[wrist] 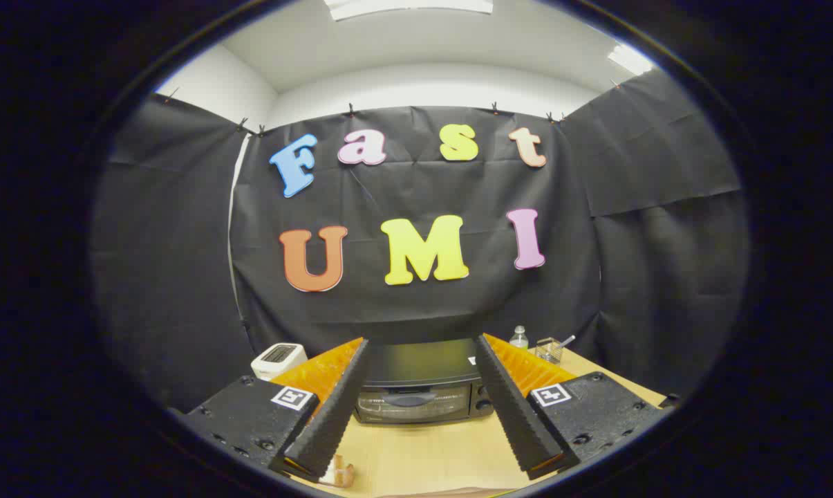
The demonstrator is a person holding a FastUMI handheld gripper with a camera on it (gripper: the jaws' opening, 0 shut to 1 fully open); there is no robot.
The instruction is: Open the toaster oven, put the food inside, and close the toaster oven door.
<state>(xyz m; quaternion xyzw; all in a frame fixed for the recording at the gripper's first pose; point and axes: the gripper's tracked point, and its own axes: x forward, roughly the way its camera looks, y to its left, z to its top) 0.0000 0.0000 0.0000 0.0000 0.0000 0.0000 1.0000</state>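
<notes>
Gripper [421,349] is held above the wooden table [423,449], fingers spread wide apart with nothing between the pads. The toaster oven [422,391] is seen between and just beyond the fingers — door closed, handle across the front, knobs at its right side. A white pop-up toaster [278,359] is noted left of the oven, partly hidden behind the left finger. To the right rear, a small clear bottle [519,337] and a wire basket [549,349] are set near the table's back edge. A pale food item [339,475] lies on the table beside the left finger's base — kind cannot be told. Black cloth walls enclose the booth under a white ceiling with light panels [409,7].
</notes>
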